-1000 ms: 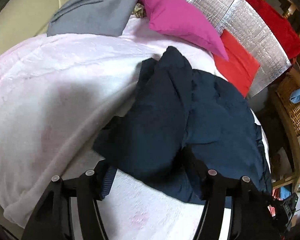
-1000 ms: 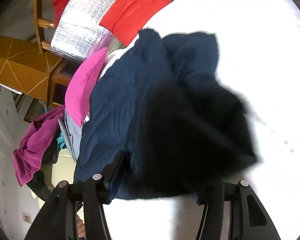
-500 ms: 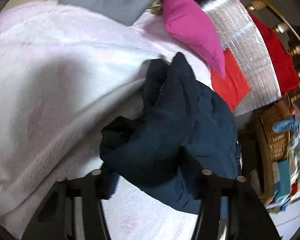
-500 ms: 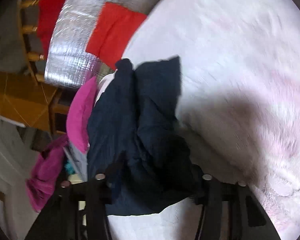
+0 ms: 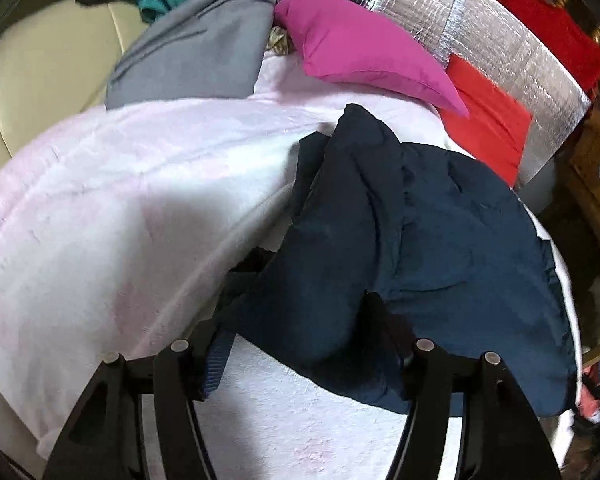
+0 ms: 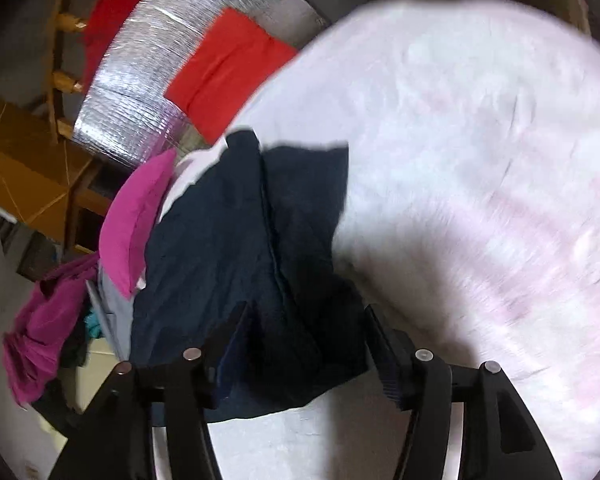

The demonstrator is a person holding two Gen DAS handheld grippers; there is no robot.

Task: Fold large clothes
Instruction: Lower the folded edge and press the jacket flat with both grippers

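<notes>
A navy padded jacket (image 5: 440, 248) lies bunched on the pale pink blanket (image 5: 120, 208). In the left wrist view my left gripper (image 5: 300, 332) has a thick fold of the jacket filling the gap between its fingers. A ribbed blue cuff (image 5: 216, 364) rests against the left finger, and the jaws are opening. In the right wrist view my right gripper (image 6: 304, 344) also has a dark fold of the jacket (image 6: 240, 240) between its fingers. That fold touches both fingers, and these jaws are opening too.
A magenta pillow (image 5: 364, 52), grey cloth (image 5: 196, 52) and a red cloth (image 5: 488, 120) on a silver foil panel (image 5: 500, 52) lie beyond the jacket. A wicker basket (image 5: 596, 184) stands at the right. Purple clothing (image 6: 40, 320) hangs by wooden furniture (image 6: 20, 172).
Both grippers squeezed the jacket folds tighter half a second ago and now stand wider again. The right wrist view has swung, so more of the blanket shows at the right.
</notes>
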